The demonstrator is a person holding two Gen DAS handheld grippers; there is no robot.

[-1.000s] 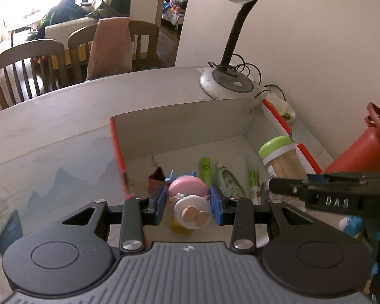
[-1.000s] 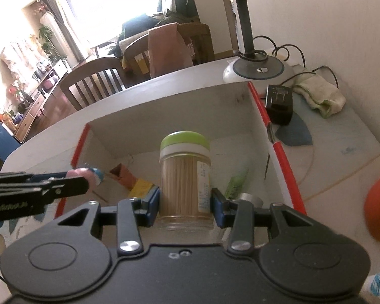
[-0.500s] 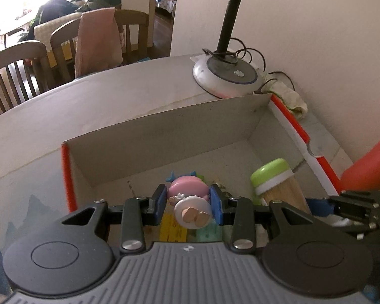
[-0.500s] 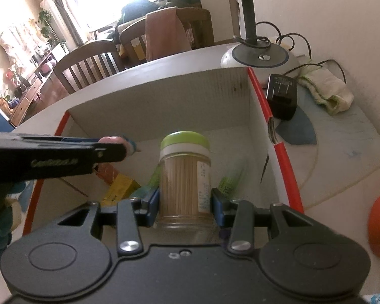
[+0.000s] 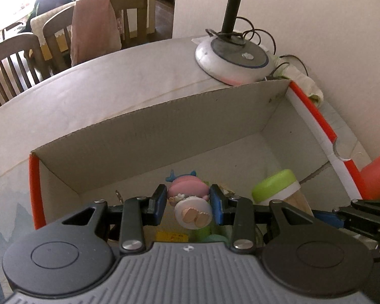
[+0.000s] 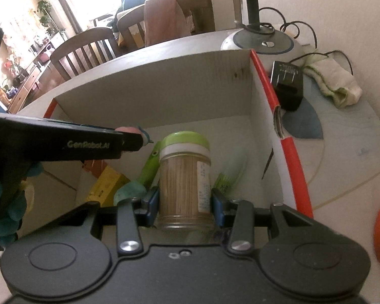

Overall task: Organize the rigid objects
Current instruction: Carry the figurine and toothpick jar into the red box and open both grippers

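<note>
A cardboard box with red edges stands open on the table; it also shows in the right wrist view. My left gripper is shut on a pink toy figure and holds it over the box. My right gripper is shut on a toothpick jar with a green lid, held inside the box to the right of the left gripper. The jar also shows in the left wrist view. Small items lie on the box floor: a yellow block and green tubes.
A lamp base with cables stands behind the box. A black charger and a folded cloth lie to the right of the box. An orange container stands at the right. Wooden chairs stand beyond the table.
Both grippers have moved forward over and into the box with their loads. The left gripper now sits further toward the box's middle, close beside the jar.
</note>
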